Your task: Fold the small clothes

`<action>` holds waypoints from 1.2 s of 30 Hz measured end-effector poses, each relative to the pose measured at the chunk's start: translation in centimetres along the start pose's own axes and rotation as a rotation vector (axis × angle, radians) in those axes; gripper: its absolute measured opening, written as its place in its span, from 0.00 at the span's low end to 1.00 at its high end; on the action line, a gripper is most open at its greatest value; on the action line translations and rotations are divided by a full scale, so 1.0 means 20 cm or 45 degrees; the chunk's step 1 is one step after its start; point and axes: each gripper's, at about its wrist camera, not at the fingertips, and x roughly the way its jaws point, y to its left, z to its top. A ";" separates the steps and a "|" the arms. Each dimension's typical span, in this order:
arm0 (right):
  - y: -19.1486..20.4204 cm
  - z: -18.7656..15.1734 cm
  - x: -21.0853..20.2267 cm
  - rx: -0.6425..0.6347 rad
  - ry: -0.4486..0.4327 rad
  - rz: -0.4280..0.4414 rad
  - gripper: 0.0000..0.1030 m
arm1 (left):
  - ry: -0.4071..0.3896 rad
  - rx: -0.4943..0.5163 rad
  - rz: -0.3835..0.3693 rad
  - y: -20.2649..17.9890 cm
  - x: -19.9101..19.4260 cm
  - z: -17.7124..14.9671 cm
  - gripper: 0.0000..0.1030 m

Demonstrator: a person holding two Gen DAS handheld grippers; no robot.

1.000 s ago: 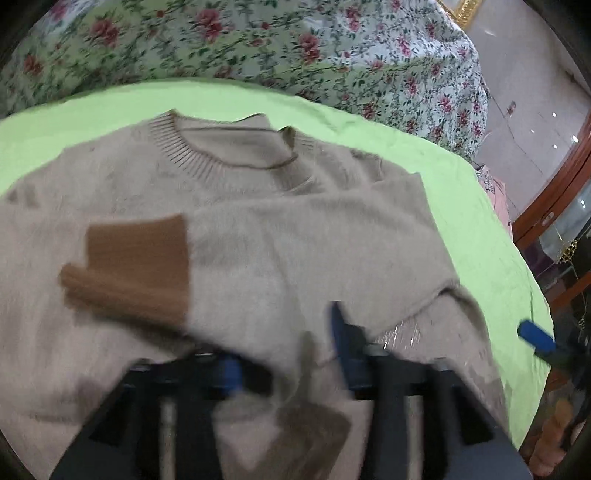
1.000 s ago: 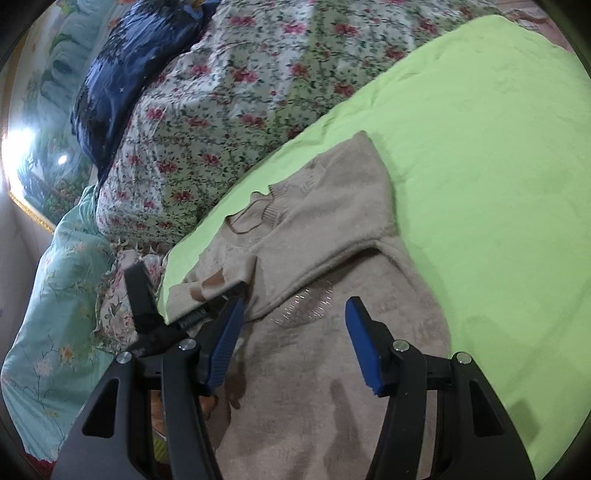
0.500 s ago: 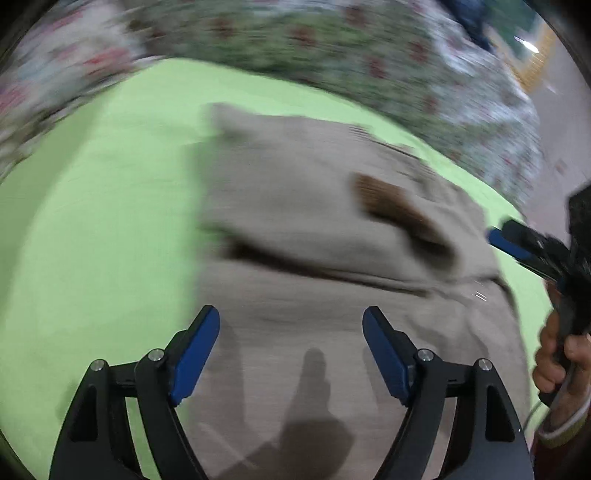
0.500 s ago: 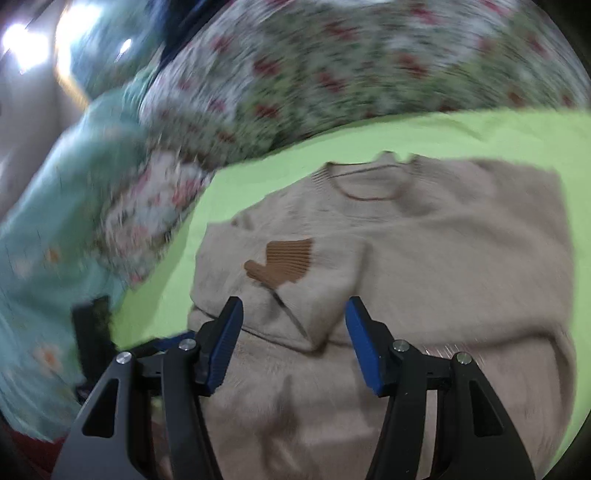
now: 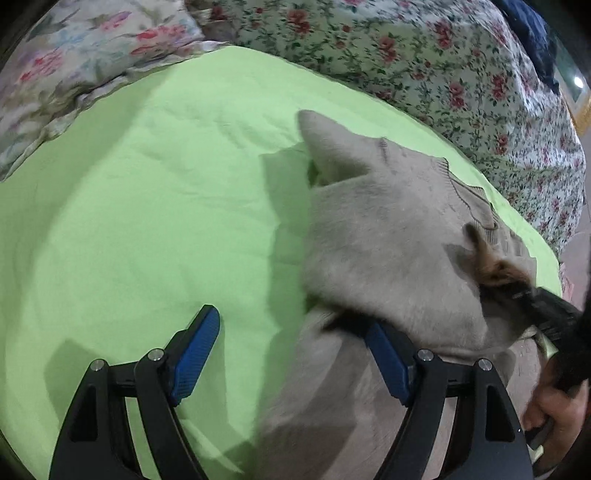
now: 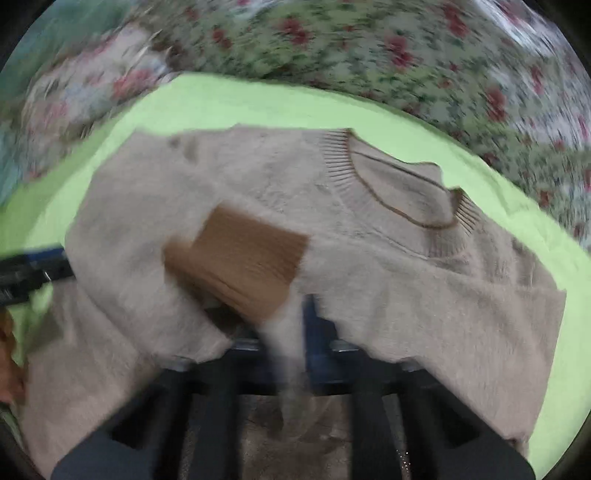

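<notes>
A beige knit sweater (image 6: 388, 258) with a ribbed collar lies on a lime-green sheet (image 5: 147, 221); a sleeve with a brown cuff (image 6: 243, 254) is folded across its chest. My left gripper (image 5: 295, 354) is open at the sweater's side edge, its right finger (image 5: 388, 362) tucked under the folded fabric and its left finger over the bare sheet. My right gripper (image 6: 288, 332) is shut on the folded sleeve just below the brown cuff, its fingers mostly hidden by fabric. It also shows at the right of the left wrist view (image 5: 546, 310).
A floral quilt (image 5: 443, 74) lies bunched beyond the green sheet, with a floral pillow (image 5: 74, 55) at the far left. A dark blue cloth (image 5: 532, 33) lies at the far right. The green sheet (image 6: 258, 99) extends around the sweater.
My right gripper has closed on the folded sleeve by the brown cuff. My left gripper has opened and swung to the sweater's side edge, one finger slipping under the fabric.
</notes>
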 end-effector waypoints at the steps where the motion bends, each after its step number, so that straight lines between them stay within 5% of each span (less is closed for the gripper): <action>1: -0.05 0.01 -0.06 0.065 -0.037 0.030 0.06 | 0.002 0.012 0.006 -0.04 0.02 0.02 0.78; 7: -0.55 -0.07 -0.45 0.550 -0.309 0.111 0.06 | -0.077 0.012 0.080 -0.11 0.01 0.05 0.75; 15: -0.74 -0.33 -0.25 0.763 -0.157 0.185 0.07 | -0.107 -0.130 0.125 0.04 -0.03 -0.03 0.72; 20: -0.79 -0.44 -0.21 0.931 -0.156 0.230 0.19 | -0.089 -0.142 0.074 0.10 -0.05 -0.05 0.72; 23: -0.79 -0.39 -0.25 0.920 -0.204 0.252 0.18 | -0.086 -0.148 0.092 0.10 -0.04 -0.05 0.72; 26: -0.75 -0.32 -0.46 0.766 -0.495 0.332 0.10 | -0.093 -0.157 0.097 0.10 -0.03 -0.05 0.73; 28: -0.74 -0.31 -0.54 0.718 -0.562 0.232 0.10 | -0.092 -0.157 0.099 0.10 -0.03 -0.05 0.73; 33: -0.86 -0.45 -0.32 0.895 -0.280 0.186 0.13 | -0.088 -0.145 0.107 0.09 -0.03 -0.05 0.74; 36: -0.88 -0.55 -0.29 0.963 -0.229 0.229 0.17 | -0.078 -0.140 0.101 0.09 -0.03 -0.06 0.74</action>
